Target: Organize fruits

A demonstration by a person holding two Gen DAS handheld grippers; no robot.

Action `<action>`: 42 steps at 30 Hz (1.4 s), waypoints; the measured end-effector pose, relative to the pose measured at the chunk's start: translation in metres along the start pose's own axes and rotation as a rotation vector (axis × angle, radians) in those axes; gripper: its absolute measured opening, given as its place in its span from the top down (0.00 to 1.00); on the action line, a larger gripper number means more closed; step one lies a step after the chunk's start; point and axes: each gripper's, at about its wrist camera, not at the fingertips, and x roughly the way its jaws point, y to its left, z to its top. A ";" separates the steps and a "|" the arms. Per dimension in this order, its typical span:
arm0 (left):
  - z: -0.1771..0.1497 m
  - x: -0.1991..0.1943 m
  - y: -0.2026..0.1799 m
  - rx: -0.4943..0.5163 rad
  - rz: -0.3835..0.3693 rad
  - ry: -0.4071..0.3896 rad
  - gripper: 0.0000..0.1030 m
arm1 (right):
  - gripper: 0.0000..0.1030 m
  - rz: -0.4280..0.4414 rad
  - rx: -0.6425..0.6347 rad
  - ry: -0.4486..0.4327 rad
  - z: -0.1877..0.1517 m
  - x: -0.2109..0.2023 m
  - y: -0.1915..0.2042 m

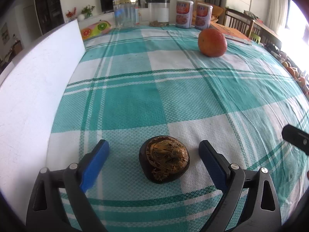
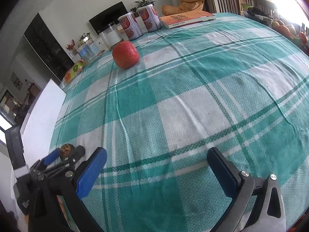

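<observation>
left gripper [image 1: 154,150] jaws wide, dark brown fruit [image 1: 164,159] loose between them, near left on the tablecloth [image 1: 135,106]. right gripper [image 2: 156,160] gaping, empty; should centre squarely on the far orange [image 2: 126,54].

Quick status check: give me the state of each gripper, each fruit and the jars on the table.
left gripper: open, pads clear of fruit
dark brown fruit: resting on cloth between open jaws
right gripper: open, empty
orange: loose on cloth, untouched
glass jar: upright
</observation>
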 end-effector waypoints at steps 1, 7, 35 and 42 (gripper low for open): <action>0.000 0.000 0.000 -0.001 0.001 0.000 0.07 | 0.00 -0.019 -0.044 -0.016 0.015 0.002 0.008; 0.000 0.000 0.000 -0.001 0.002 0.001 0.07 | 0.00 -0.059 -0.278 -0.105 0.106 0.038 0.073; 0.000 0.001 0.000 -0.001 0.003 0.001 0.07 | 0.42 0.519 0.364 0.183 0.041 0.044 -0.038; 0.000 0.001 0.000 -0.001 0.003 0.001 0.06 | 0.43 0.499 0.478 0.094 0.034 0.036 -0.073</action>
